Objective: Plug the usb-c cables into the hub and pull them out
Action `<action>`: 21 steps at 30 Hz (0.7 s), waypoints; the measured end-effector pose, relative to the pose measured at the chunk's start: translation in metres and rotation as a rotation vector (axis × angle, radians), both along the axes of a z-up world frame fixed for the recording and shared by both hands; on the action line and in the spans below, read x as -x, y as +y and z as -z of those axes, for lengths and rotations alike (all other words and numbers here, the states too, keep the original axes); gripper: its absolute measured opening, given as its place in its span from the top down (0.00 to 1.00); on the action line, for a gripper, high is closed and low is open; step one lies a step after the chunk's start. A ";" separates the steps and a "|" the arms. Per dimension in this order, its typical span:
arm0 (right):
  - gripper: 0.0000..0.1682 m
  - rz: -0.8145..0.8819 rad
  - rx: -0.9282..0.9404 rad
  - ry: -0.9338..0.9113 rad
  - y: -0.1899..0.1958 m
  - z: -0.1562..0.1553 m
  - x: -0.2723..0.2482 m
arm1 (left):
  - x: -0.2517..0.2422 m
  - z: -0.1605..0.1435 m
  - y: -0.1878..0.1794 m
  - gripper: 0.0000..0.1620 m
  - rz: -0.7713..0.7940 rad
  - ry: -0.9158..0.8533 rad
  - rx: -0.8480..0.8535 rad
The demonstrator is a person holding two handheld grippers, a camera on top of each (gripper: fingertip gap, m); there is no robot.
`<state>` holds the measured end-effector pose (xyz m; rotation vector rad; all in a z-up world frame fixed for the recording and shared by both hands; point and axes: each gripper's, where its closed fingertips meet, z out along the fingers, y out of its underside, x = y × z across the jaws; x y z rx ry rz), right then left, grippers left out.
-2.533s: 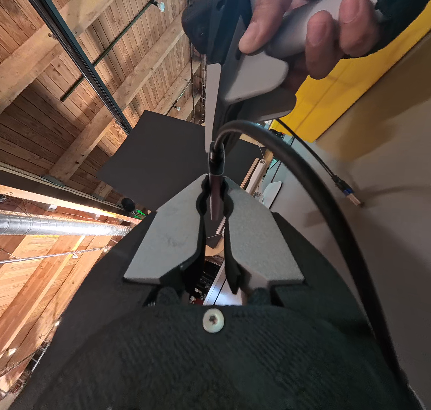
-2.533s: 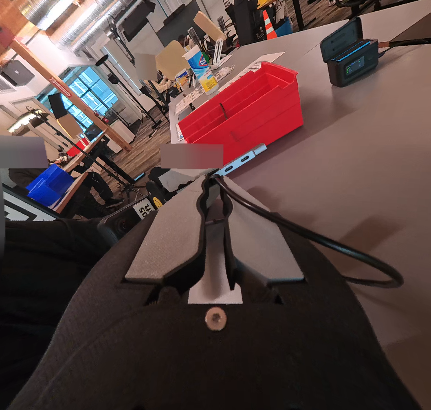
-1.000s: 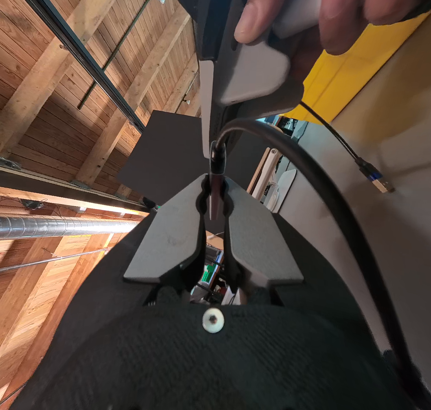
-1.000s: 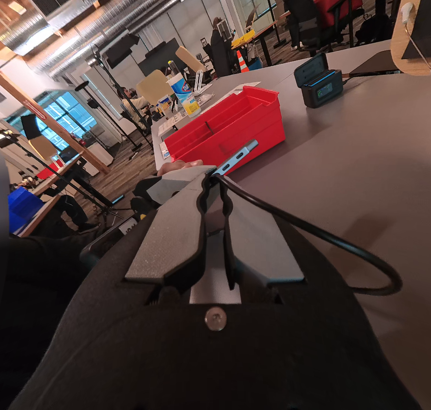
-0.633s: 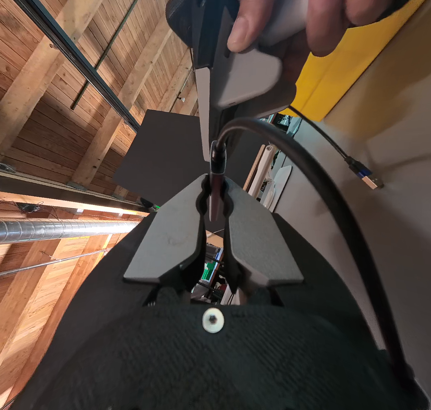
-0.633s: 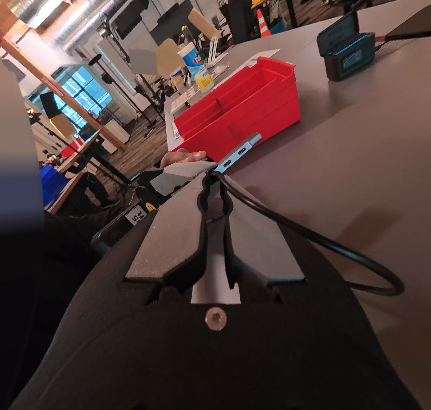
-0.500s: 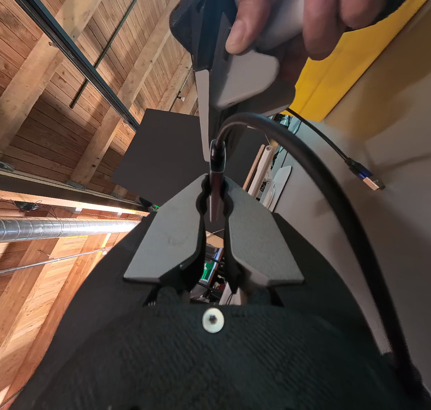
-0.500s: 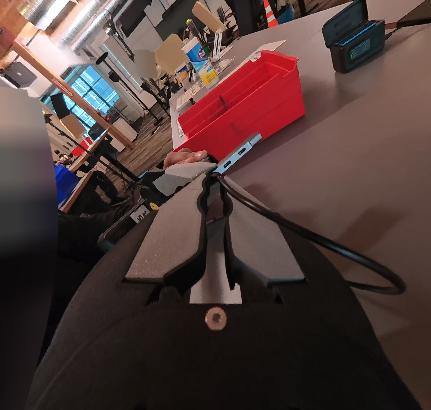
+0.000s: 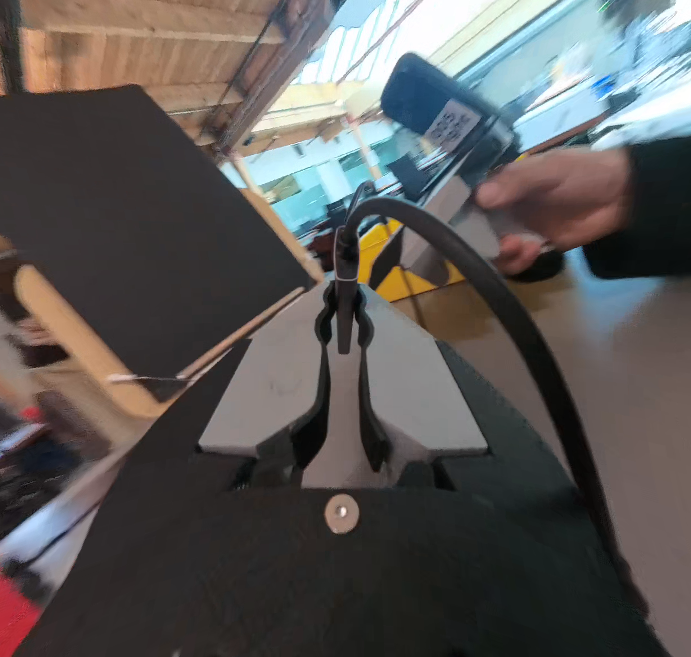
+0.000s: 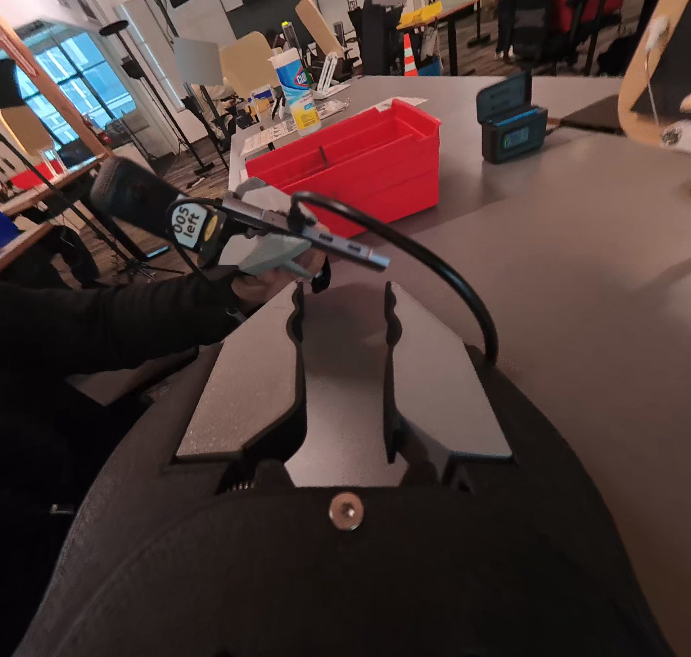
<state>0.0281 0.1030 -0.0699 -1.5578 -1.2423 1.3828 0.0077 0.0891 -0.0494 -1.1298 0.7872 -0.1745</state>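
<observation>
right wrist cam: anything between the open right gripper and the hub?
Right wrist view: only bare grey table shows between the right gripper and the hub, which the left gripper holds up. The black cable arcs past the right side.

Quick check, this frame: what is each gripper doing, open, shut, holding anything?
Left gripper: shut on the hub, black cable plugged in.
Right gripper: open, holding nothing.

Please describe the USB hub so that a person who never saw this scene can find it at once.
Look at the red bin on the grey table. In front of it, the left tool holds up the USB hub: a slim grey metal bar with ports along its side and a black cable plugged in.
</observation>
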 end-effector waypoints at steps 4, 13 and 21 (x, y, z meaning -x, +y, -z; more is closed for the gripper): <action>0.72 -0.047 -0.214 0.009 -0.004 -0.002 0.006 | -0.008 -0.006 -0.014 0.96 0.177 -0.117 0.072; 0.94 -0.201 -0.338 -0.138 -0.033 0.035 0.018 | -0.018 -0.005 -0.028 0.95 0.342 -0.191 0.180; 0.95 -0.027 -0.409 -0.193 -0.010 0.010 -0.005 | 0.001 -0.004 -0.007 0.90 0.173 -0.238 0.178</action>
